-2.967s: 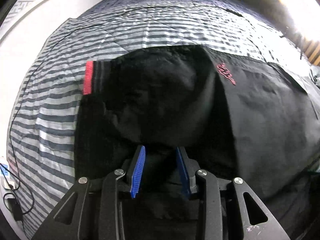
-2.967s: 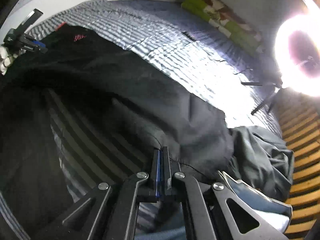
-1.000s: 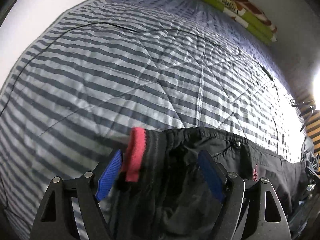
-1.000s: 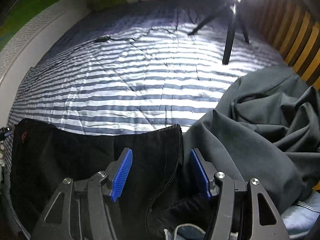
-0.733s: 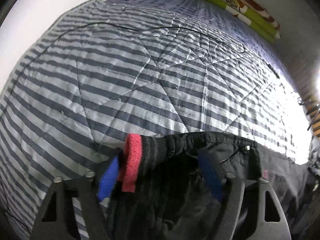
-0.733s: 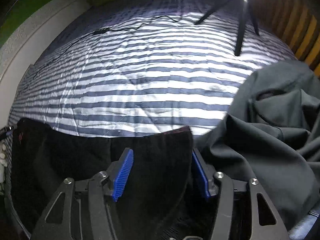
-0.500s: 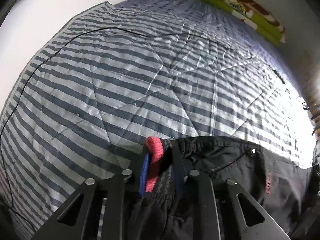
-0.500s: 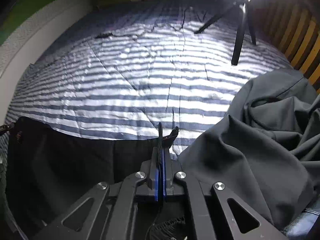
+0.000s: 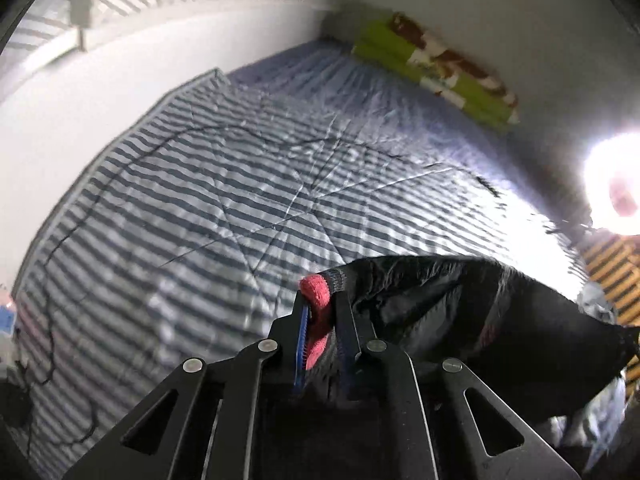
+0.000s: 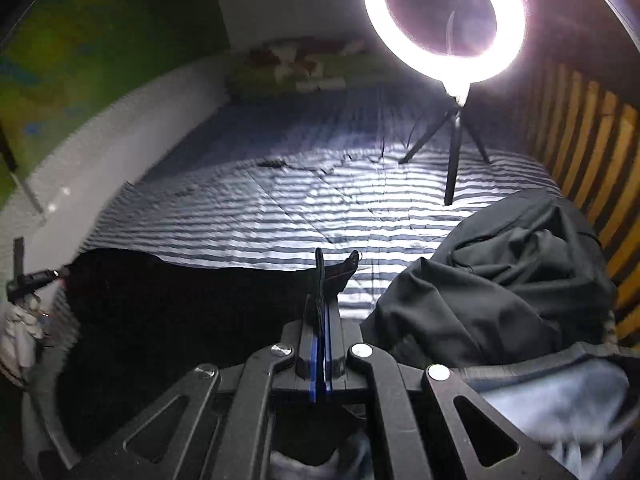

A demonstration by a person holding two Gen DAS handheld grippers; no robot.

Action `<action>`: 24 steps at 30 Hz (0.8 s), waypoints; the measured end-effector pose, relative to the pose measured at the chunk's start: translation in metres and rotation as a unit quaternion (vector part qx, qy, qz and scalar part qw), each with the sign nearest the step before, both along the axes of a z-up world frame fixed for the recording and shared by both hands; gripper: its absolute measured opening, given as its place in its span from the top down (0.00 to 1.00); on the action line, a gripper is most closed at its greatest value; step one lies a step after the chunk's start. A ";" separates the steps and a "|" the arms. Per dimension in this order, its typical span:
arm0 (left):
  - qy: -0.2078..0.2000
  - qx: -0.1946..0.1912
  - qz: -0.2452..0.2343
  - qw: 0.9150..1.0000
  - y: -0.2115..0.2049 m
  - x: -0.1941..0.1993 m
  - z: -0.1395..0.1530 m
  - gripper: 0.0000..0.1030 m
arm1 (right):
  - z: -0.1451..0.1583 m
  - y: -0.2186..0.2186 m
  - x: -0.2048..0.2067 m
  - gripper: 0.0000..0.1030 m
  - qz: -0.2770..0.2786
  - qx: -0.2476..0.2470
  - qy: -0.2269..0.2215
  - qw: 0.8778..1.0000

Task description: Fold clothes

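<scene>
Left gripper and right gripper pinch black garment edges.

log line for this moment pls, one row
phase: lifting | left gripper: shut on red cuff | right gripper: shut on black garment edge | beside: grey clothes pile

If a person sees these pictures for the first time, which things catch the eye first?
First the glaring ring light on its tripod at the far right of the striped bed. Then the black garment, its red cuff clamped in the left gripper and its other end in the right gripper.
</scene>
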State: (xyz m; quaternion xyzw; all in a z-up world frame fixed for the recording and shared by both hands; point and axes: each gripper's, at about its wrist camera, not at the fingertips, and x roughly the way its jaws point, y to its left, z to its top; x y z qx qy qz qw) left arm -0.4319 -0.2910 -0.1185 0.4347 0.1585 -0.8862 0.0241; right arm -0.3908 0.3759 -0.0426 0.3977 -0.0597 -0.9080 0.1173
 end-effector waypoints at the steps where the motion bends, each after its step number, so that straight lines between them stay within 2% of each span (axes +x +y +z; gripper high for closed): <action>1: 0.007 0.005 -0.001 1.000 -0.001 0.016 0.007 0.89 | 0.009 0.001 0.021 0.98 0.004 -0.005 0.013 1.000; 4: 0.026 0.005 -0.005 1.000 -0.004 0.078 0.024 0.89 | 0.025 0.003 0.076 0.98 0.014 0.000 0.041 0.999; 7: 0.031 0.006 -0.011 0.999 -0.007 0.145 0.024 0.90 | 0.026 0.005 0.136 0.98 0.021 0.002 0.055 0.998; 9: 0.024 -0.006 -0.015 1.000 -0.005 0.182 0.015 0.91 | 0.018 0.005 0.172 0.98 0.022 0.008 0.056 0.998; 12: -0.015 -0.020 -0.016 1.000 -0.009 0.235 -0.016 0.96 | -0.003 0.009 0.217 0.98 0.026 0.010 0.052 0.998; 17: -0.067 -0.023 0.007 0.997 -0.028 0.282 -0.059 1.00 | -0.051 0.009 0.265 0.98 0.027 0.029 0.013 0.999; 19: -0.084 -0.034 0.017 0.996 -0.036 0.290 -0.073 1.00 | -0.065 0.001 0.274 0.98 0.028 0.068 0.004 0.997; 22: -0.097 -0.018 0.028 0.995 -0.047 0.301 -0.080 1.00 | -0.082 -0.010 0.281 0.98 0.044 0.100 -0.016 0.994; 24: -0.095 -0.009 0.019 0.995 -0.048 0.306 -0.076 1.00 | -0.084 -0.017 0.287 0.98 0.050 0.126 -0.012 0.991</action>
